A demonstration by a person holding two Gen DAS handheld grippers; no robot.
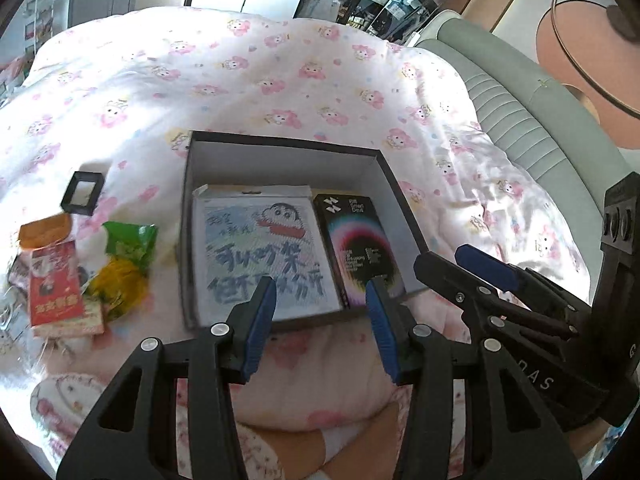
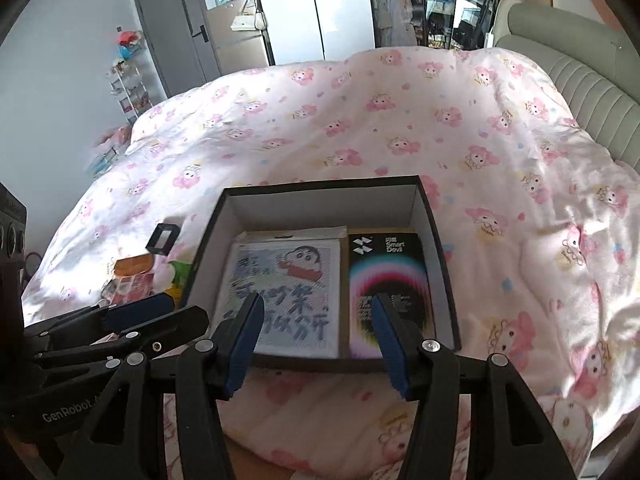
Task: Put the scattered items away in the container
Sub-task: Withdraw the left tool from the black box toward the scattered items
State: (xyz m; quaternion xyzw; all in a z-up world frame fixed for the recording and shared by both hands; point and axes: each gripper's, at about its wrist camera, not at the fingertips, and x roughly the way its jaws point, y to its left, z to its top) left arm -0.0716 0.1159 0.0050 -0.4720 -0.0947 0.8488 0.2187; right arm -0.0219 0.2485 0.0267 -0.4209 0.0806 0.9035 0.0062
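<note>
A black-rimmed box (image 1: 288, 146) (image 2: 320, 183) lies open on the bed. Inside it rest a cartoon picture packet (image 1: 260, 252) (image 2: 288, 296) and a black Smart Devil carton (image 1: 356, 248) (image 2: 386, 276). My left gripper (image 1: 320, 284) hovers open above the box's near edge with nothing between its blue pads; it also shows in the right wrist view (image 2: 186, 306). My right gripper (image 2: 316, 300) (image 1: 444, 254) hangs open and empty beside it. Left of the box lie a small black frame (image 1: 82, 198) (image 2: 162, 238), an orange packet (image 1: 44, 232), a red packet (image 1: 56, 284), a green packet (image 1: 130, 240) and a yellow item (image 1: 118, 284).
The pink cartoon-print duvet (image 2: 360, 120) covers the whole bed in soft folds. A grey-green padded headboard (image 2: 592, 92) runs along the right. Wardrobes (image 2: 180, 32) and a small shelf rack (image 2: 128, 84) stand beyond the far side.
</note>
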